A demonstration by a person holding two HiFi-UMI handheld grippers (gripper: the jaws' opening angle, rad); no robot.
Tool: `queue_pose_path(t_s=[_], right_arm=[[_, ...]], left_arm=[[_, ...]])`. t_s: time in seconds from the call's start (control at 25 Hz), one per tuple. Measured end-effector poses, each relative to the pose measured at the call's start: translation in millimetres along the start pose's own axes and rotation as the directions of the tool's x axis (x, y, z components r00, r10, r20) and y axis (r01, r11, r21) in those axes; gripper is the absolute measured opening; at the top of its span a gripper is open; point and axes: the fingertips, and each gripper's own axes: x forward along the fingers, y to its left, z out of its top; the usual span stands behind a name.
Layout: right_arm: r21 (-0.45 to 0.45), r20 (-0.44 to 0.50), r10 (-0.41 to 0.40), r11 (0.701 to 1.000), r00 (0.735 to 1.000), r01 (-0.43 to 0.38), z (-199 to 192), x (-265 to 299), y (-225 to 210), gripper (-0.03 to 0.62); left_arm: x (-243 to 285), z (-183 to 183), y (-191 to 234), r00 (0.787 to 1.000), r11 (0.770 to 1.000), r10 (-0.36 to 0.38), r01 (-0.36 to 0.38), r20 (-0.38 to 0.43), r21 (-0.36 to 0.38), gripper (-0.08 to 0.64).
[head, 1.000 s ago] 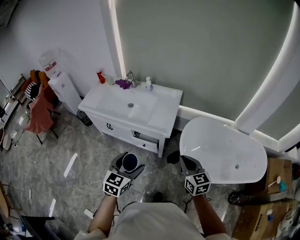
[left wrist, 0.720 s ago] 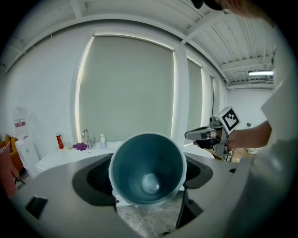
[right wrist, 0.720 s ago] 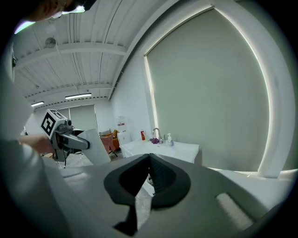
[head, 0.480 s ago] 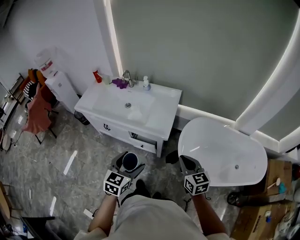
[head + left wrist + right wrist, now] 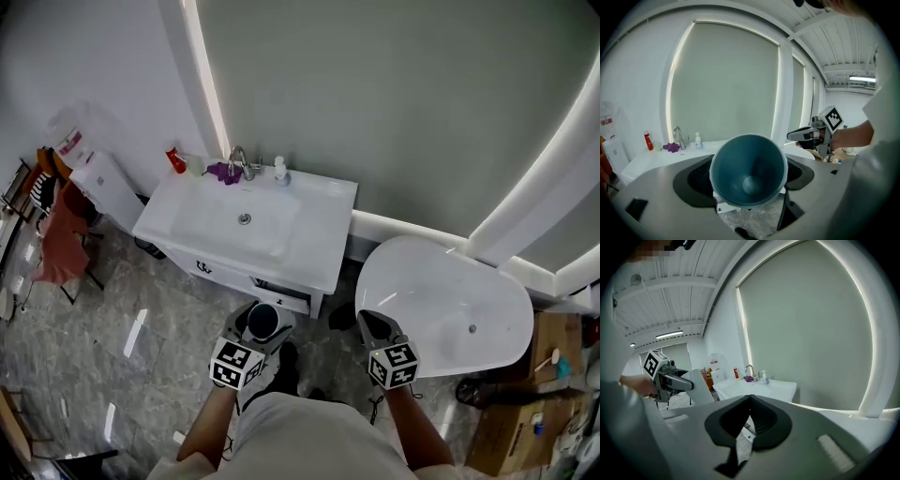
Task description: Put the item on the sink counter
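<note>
A cup [image 5: 263,322], white outside and blue inside, sits between the jaws of my left gripper [image 5: 262,320], which is shut on it. In the left gripper view the cup [image 5: 748,171] points its open mouth at the camera and hides the fingertips. The white sink counter [image 5: 323,239] stands ahead over the floor, its near edge just beyond the cup. My right gripper [image 5: 364,322] hangs beside it, shut and holding nothing; its jaws [image 5: 750,397] meet at the tip. The right gripper view also shows the cup [image 5: 699,386] from the side.
On the counter's back edge stand a faucet [image 5: 236,159], a soap bottle [image 5: 279,170], a purple cloth [image 5: 220,172] and a red bottle [image 5: 174,158]. A white bathtub [image 5: 441,300] lies to the right, a water dispenser [image 5: 89,167] and a chair [image 5: 61,242] to the left.
The sink counter has drawn closer to both grippers and shifted left in the head view. The left gripper still holds the cup; the right stays shut.
</note>
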Motion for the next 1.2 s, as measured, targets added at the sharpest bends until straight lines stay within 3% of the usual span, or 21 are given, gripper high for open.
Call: queue_pose_path(t_s=[0.52, 0.92, 1.2], right_arm=[[0.017, -0.069, -0.082, 0.996, 0.994, 0.084, 21.7, 96.4, -31.6, 0.011], [0.073, -0.114, -0.164, 0.982, 0.980, 0.173, 7.9, 138.8, -52.3, 0.011], [0.115, -0.145, -0.205, 0.968, 0.968, 0.223, -3.8, 154.5, -66.0, 0.011]], left_arm=[[101.7, 28.9, 79.9, 0.987, 0.981, -0.138, 0.148, -0.081, 0.122, 0.403], [190.9, 17.6, 111.4, 0.952, 0.930, -0.268, 0.296, -0.150, 0.219, 0.403], [248.9, -0.3, 116.2, 0.926, 0.889, -0.317, 0.365, -0.204, 0.278, 0.403]])
